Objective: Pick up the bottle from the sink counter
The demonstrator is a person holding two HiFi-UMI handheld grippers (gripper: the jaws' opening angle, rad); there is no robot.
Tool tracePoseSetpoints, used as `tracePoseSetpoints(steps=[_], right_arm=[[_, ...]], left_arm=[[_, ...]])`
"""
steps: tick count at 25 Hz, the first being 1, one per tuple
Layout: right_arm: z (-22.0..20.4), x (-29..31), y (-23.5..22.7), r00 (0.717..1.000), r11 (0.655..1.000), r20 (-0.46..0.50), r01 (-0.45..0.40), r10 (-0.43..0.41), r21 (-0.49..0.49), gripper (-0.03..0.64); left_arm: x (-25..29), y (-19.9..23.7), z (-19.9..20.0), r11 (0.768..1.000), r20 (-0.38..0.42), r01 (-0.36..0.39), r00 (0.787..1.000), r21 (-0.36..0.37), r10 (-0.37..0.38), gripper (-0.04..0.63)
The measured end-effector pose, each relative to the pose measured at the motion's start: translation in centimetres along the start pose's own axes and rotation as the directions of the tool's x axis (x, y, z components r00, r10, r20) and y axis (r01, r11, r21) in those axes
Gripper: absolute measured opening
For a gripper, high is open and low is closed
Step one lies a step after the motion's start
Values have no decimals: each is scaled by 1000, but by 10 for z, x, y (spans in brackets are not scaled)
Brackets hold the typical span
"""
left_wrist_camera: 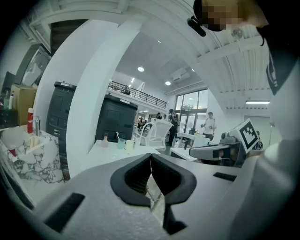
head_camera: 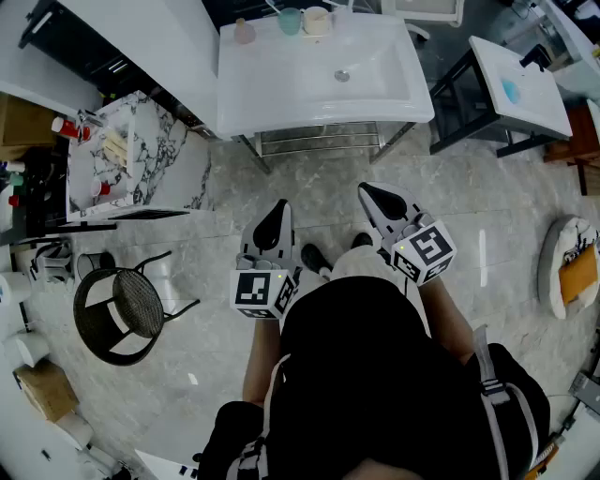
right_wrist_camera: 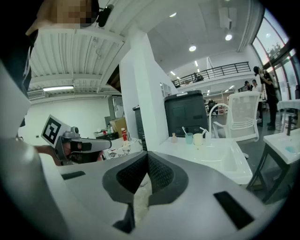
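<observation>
A small pinkish bottle (head_camera: 244,31) stands at the back left corner of the white sink counter (head_camera: 281,84), next to a teal cup (head_camera: 290,21) and a cream cup (head_camera: 316,20). My left gripper (head_camera: 277,208) and right gripper (head_camera: 373,192) hover side by side over the floor, well short of the counter. Both are shut with nothing between the pads. The bottle (left_wrist_camera: 105,139) shows far ahead in the left gripper view, beyond my left gripper (left_wrist_camera: 151,157). It appears again as the bottle (right_wrist_camera: 174,137) in the right gripper view, past my right gripper (right_wrist_camera: 147,157).
A marble-topped side table (head_camera: 141,159) with small items stands left of the sink. A black wire chair (head_camera: 127,314) sits on the floor at the left. A second white stand (head_camera: 520,84) is at the right, and a round cushion (head_camera: 567,267) lies by the right edge.
</observation>
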State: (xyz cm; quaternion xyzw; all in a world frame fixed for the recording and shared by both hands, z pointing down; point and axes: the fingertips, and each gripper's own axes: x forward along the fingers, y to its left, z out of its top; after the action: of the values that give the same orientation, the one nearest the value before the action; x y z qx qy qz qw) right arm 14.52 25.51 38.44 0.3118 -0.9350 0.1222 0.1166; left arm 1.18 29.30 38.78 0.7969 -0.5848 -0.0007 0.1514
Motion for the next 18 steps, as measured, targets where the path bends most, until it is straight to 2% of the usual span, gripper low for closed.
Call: tracePoseSetpoints(steps=[13, 18], right_arm=[[6, 0, 16, 999, 999, 30, 32, -32, 6, 2], [16, 6, 21, 998, 999, 68, 3, -6, 40, 3]], left_arm=[[0, -5, 2, 998, 2, 61, 998, 23, -61, 18], [2, 1, 6, 998, 5, 62, 998, 12, -62, 18]])
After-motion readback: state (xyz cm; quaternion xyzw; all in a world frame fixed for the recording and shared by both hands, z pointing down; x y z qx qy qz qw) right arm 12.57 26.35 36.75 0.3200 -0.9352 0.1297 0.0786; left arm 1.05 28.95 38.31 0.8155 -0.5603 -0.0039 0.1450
